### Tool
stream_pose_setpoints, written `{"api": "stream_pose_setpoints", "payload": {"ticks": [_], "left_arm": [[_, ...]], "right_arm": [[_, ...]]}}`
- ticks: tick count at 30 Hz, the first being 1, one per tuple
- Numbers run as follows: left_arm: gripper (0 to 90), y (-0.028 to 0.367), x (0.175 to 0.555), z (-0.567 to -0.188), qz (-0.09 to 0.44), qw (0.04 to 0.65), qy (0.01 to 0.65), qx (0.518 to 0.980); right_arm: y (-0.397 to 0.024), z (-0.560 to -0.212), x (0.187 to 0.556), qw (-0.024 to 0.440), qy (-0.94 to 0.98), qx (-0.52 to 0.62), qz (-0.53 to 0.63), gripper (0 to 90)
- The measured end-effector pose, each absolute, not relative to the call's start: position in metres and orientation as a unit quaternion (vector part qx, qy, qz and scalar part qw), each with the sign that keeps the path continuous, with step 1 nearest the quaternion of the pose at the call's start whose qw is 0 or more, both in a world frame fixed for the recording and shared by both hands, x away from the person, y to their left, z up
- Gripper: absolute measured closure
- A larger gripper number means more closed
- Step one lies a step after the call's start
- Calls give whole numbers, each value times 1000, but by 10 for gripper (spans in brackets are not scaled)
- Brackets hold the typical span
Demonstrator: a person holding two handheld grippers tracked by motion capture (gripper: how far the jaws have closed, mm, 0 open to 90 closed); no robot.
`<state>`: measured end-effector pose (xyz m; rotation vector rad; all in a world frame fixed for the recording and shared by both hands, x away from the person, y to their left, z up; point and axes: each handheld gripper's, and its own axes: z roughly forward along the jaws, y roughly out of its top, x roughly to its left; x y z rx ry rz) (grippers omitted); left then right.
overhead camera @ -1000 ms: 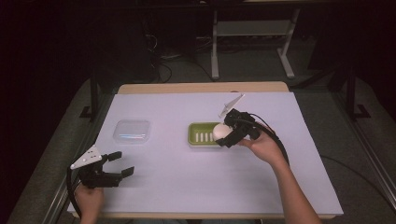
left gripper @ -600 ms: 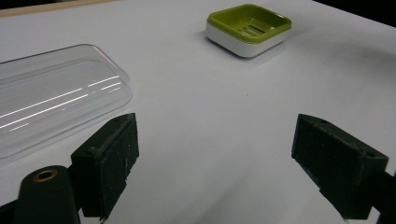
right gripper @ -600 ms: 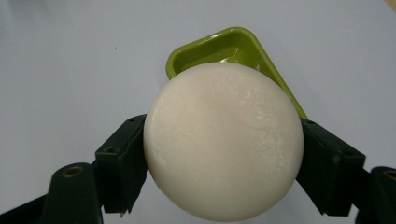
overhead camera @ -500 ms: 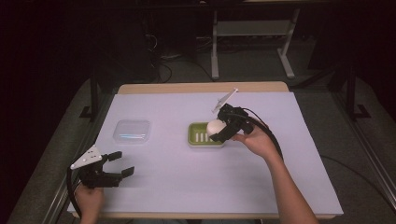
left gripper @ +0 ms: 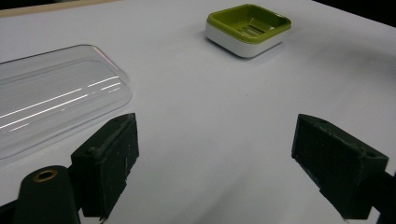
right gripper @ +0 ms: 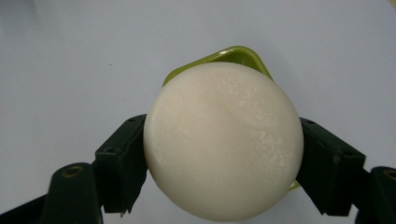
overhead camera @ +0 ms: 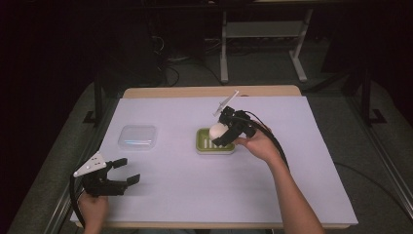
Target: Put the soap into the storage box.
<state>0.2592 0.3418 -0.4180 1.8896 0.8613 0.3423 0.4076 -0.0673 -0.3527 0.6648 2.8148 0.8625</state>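
My right claw (overhead camera: pixel 220 136) is clamped on the round white soap (right gripper: pixel 223 140), held just above the green soap dish (overhead camera: pixel 214 146), which lies directly beneath at its 12 o'clock. My left claw (overhead camera: pixel 124 171) rests apart, well away at 8 o'clock on the tabletop (overhead camera: pixel 195 195).

A wooden table (overhead camera: pixel 146 92) carries a white sheet (overhead camera: pixel 195 195). On it sits a green soap dish (overhead camera: pixel 204 145). Left of the dish, well apart, lies a clear lid (overhead camera: pixel 138 137).

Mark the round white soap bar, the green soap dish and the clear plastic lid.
round white soap bar (right gripper: pixel 223 140), right gripper view, front face
green soap dish (left gripper: pixel 248 29), left gripper view, slotted floor
clear plastic lid (overhead camera: pixel 138 137), high view, top centre
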Motion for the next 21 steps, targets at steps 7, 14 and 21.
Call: {"api": "stream_pose_setpoints", "payload": {"ticks": [7, 14, 21], "left_arm": [[145, 341, 259, -418, 141, 495, 355, 780], [145, 342, 259, -418, 141, 496, 354, 780], [145, 341, 259, -418, 141, 497, 354, 780]], "right_arm": [[-63, -359, 413, 61, 929, 227, 285, 239], [-58, -364, 418, 56, 928, 235, 282, 239], [-56, -368, 423, 57, 927, 243, 281, 239]]}}
